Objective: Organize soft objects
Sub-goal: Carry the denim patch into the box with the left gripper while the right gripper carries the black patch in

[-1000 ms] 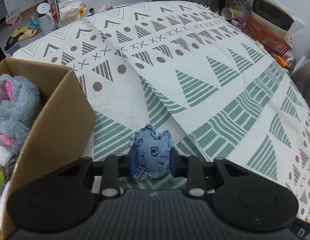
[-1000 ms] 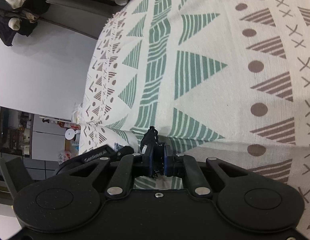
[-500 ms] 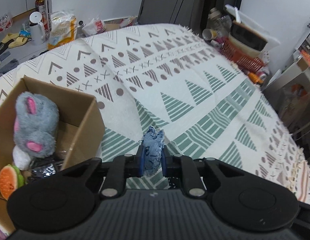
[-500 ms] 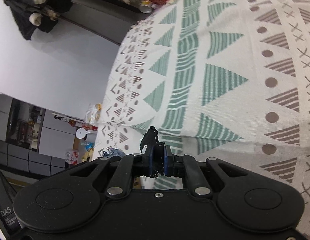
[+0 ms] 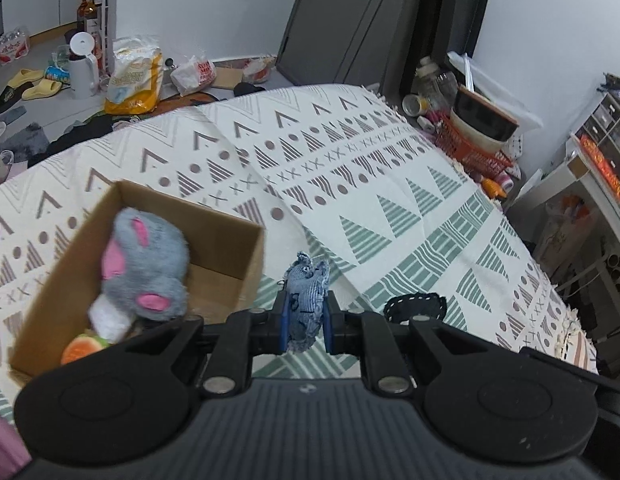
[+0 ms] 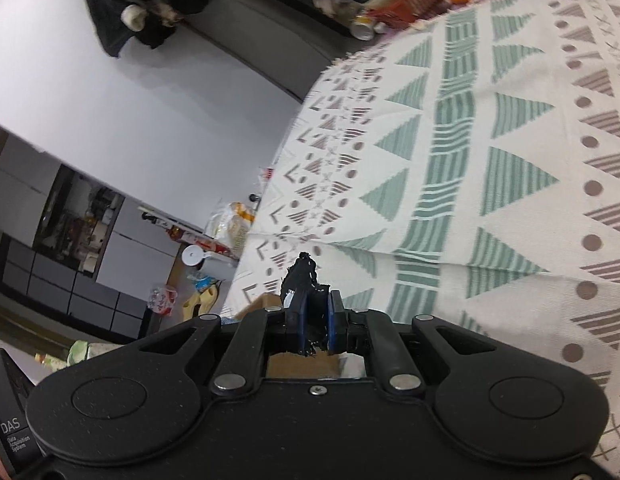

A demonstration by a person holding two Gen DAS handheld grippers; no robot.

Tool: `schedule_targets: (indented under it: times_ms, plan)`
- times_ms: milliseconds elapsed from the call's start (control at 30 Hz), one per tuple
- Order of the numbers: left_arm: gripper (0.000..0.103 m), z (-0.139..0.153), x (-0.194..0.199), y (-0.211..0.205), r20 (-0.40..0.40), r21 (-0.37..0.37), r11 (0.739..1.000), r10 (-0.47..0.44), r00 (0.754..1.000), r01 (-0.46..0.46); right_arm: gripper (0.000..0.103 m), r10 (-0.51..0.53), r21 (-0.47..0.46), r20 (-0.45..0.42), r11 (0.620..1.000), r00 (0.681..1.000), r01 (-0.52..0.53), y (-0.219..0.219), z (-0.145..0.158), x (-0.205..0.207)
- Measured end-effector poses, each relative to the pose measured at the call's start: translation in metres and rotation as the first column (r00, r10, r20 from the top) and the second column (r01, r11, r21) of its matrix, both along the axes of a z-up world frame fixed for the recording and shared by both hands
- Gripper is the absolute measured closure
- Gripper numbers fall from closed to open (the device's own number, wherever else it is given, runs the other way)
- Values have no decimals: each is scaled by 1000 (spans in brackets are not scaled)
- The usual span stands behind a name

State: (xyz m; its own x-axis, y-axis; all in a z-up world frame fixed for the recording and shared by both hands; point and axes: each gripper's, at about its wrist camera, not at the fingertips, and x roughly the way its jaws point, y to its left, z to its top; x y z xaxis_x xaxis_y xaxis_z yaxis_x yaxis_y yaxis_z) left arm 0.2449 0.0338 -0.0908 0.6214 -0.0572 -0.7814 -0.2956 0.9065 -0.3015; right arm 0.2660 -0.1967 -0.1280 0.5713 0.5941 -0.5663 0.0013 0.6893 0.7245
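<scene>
My left gripper (image 5: 305, 320) is shut on a small blue denim soft toy (image 5: 307, 296) and holds it above the patterned cloth, just right of an open cardboard box (image 5: 213, 224). In the box lie a grey plush with pink ears (image 5: 145, 264) and an orange fruit-like toy (image 5: 79, 350). My right gripper (image 6: 314, 320) is shut on a small black fabric piece (image 6: 303, 276) and holds it in the air. A black fabric piece with white stitching (image 5: 416, 306) shows to the right of my left gripper.
The patterned cloth (image 5: 390, 184) covers the whole surface. A red basket with bowls (image 5: 474, 144) and bottles stand at its far right edge. Bags, slippers and a white jug (image 5: 81, 64) lie on the floor beyond. A corner of the box (image 6: 265, 302) shows in the right wrist view.
Both grippers have risen with their toys still held. The left view now looks down into the box, and the black stitched piece has come into view at its right.
</scene>
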Motion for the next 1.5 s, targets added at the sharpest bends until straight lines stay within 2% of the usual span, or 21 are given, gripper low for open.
schedule_targets:
  times_ms: [267, 500, 833, 1133, 1300, 1500]
  plan:
    - [88, 17, -24, 43, 26, -1, 999, 46, 999, -46, 93, 49, -26, 41, 999, 998, -48, 29, 13, -7]
    - [88, 14, -41, 75, 18, -14, 996, 88, 996, -87, 93, 82, -59, 68, 995, 994, -78, 51, 21, -15]
    - [88, -11, -57, 104, -34, -59, 991, 114, 993, -116, 93, 120, -111, 94, 988, 988, -109, 81, 23, -22]
    - [87, -48, -56, 117, -125, -130, 984, 102, 987, -118, 93, 149, -160, 96, 978, 984, -132, 104, 17, -18]
    - [82, -62, -50, 124, -179, -138, 984, 86, 980, -112, 93, 156, -182, 84, 973, 984, -139, 116, 11, -12]
    - [81, -63, -43, 139, -200, -143, 982, 92, 976, -122, 92, 158, -200, 78, 970, 984, -140, 127, 8, -5]
